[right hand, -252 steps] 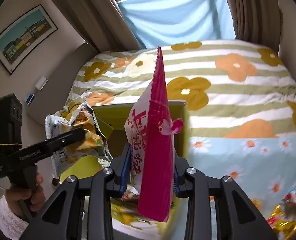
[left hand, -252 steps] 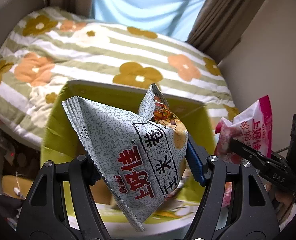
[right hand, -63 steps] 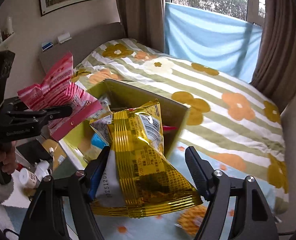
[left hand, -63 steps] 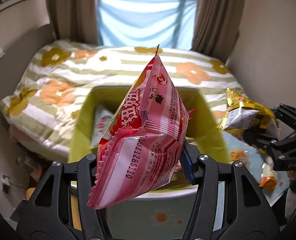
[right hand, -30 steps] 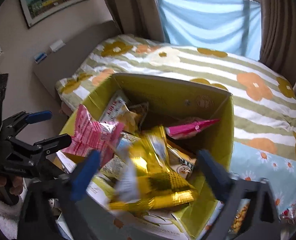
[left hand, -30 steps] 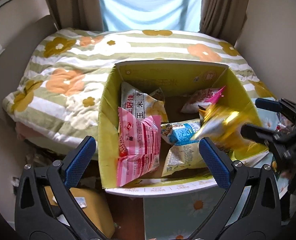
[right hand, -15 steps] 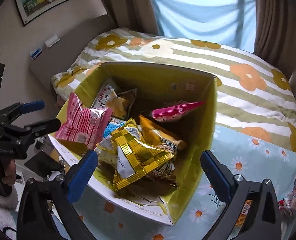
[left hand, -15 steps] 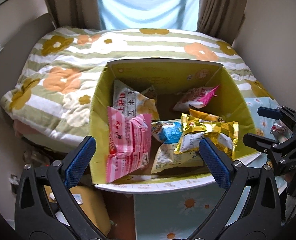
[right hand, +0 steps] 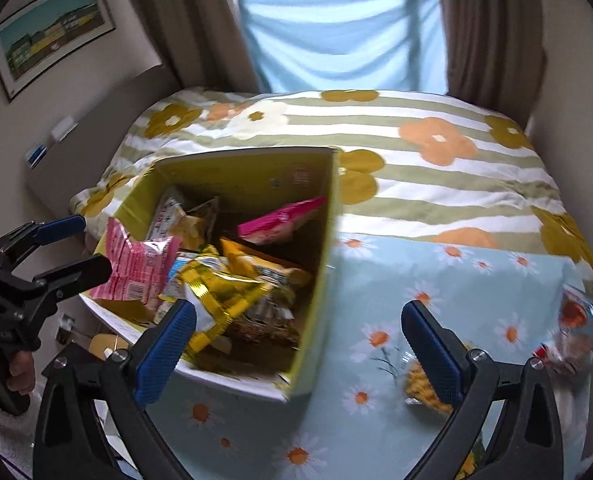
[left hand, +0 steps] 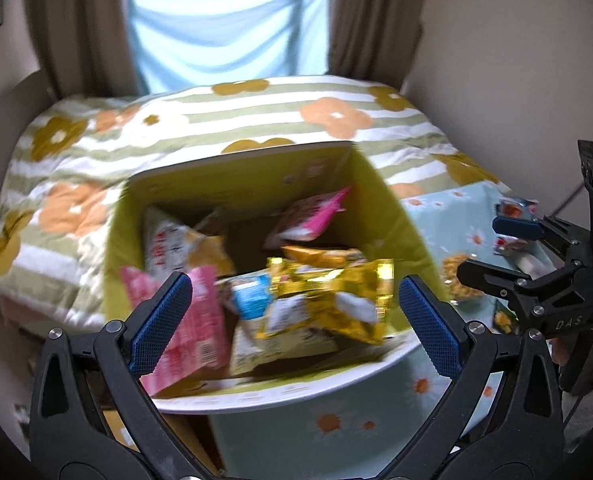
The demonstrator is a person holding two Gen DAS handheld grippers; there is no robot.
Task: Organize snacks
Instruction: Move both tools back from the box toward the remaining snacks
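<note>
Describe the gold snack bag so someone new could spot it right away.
Start at the yellow-green cardboard box at the foot of the flowered bed. The gold bag lies on top of the pile inside, near the front. It alone is shiny metallic gold; its neighbours are pink, orange and blue.

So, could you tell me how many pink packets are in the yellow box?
2 in the box: a striped pink packet at its left wall, a magenta packet near its back. Others may lie buried.

Both wrist views above box (left hand: 392,216)
</note>
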